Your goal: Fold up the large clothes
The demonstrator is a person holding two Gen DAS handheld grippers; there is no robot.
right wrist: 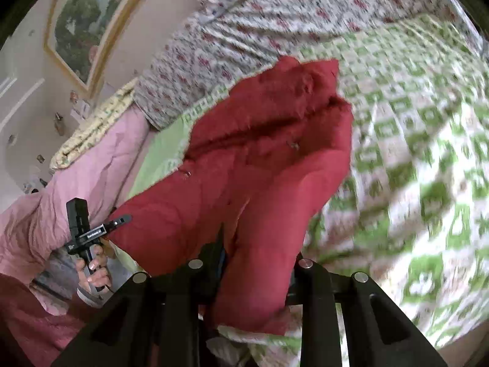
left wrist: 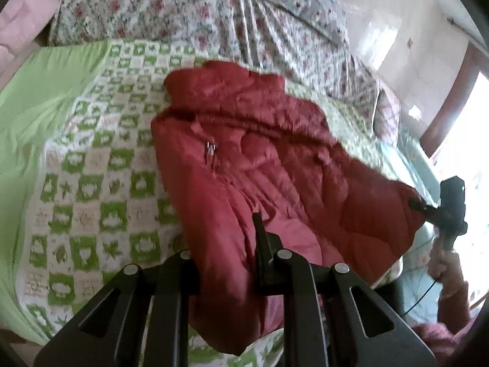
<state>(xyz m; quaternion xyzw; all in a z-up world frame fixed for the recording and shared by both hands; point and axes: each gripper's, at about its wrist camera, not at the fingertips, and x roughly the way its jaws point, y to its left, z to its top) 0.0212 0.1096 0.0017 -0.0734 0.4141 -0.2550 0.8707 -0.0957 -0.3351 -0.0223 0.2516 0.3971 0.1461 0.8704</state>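
Observation:
A large red quilted jacket lies on the bed over a green-and-white checked cover; it also shows in the right wrist view. My left gripper is shut on the jacket's near hem, with red fabric bunched between its fingers. My right gripper is shut on the hem's other corner. The right gripper shows in the left wrist view clamping the jacket's edge. The left gripper shows in the right wrist view at the jacket's left edge. The held hem is lifted off the bed.
A floral quilt is heaped at the back of the bed. A pink blanket lies to the left in the right wrist view. A framed picture hangs on the wall. A bright doorway is at the right.

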